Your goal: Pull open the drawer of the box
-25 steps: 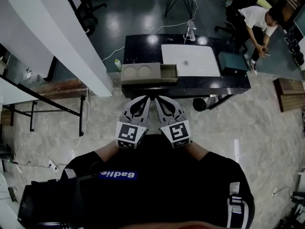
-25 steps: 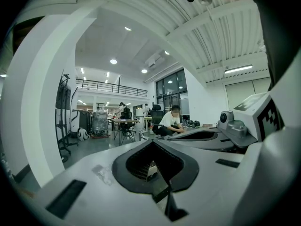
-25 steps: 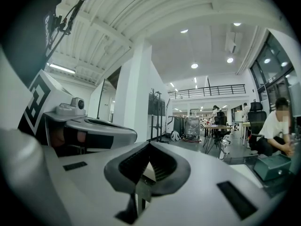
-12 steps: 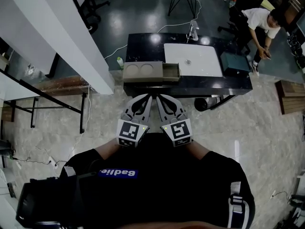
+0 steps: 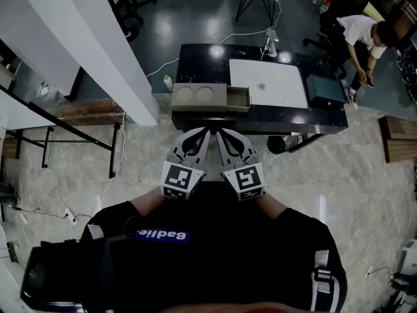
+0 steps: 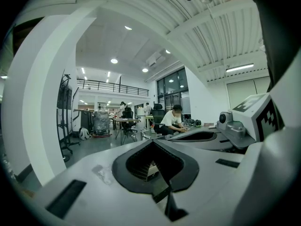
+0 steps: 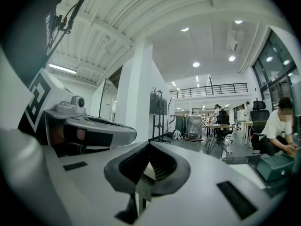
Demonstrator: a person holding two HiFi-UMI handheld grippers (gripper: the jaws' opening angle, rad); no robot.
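One table (image 5: 199, 56), one box (image 5: 199, 98), one drawer (image 5: 238, 99), one white board (image 5: 268, 83), one person (image 5: 360, 30); two grippers, left gripper (image 5: 204, 133) and right gripper (image 5: 219, 134).

- Showed the left gripper (image 6: 153, 145), jaws tip to tip, nothing between.
- Caught the right gripper (image 6: 237, 128) just beside, at right.
- Took in a seated person (image 6: 173, 122) far off, a white column (image 6: 40, 121) at left.
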